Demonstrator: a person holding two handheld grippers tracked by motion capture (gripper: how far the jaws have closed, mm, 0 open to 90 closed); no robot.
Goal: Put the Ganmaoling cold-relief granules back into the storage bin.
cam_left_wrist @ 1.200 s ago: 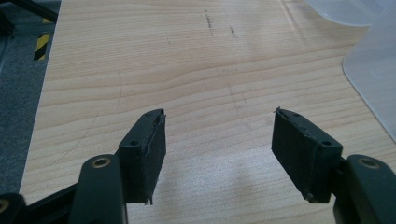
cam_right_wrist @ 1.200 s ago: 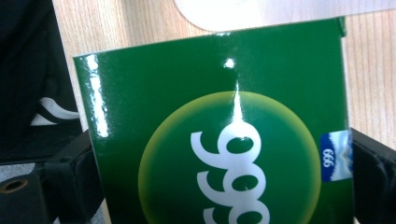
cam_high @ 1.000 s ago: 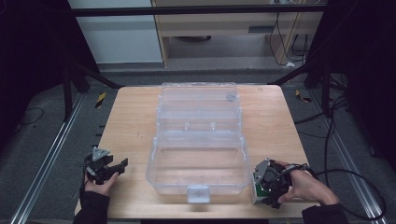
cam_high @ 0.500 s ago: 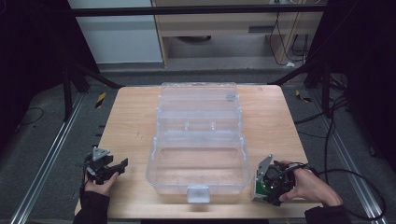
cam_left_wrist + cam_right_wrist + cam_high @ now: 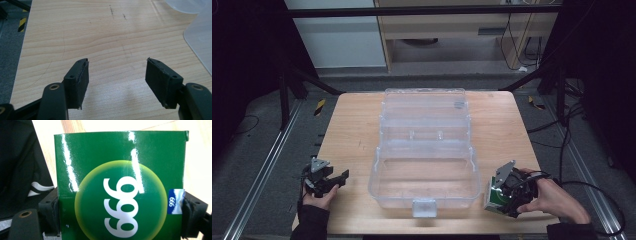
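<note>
The right gripper (image 5: pixel 501 196) has its jaws clenched on the green box (image 5: pixel 120 185) at the worktop's (image 5: pixel 352 130) near right corner — pickup step, I'd say. Next: carry it into the open clear case (image 5: pixel 422 187) (lid back). The left gripper (image 5: pixel 117 75) rests released.

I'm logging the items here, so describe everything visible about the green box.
The green box is glossy cardboard, printed with a yellow-green circle holding white digits that read 999 upside down, plus a small blue 999 label on one edge. The right hand-held gripper clamps it between both jaws by its side edges, near the table's front right corner, beside the clear plastic case.
</note>
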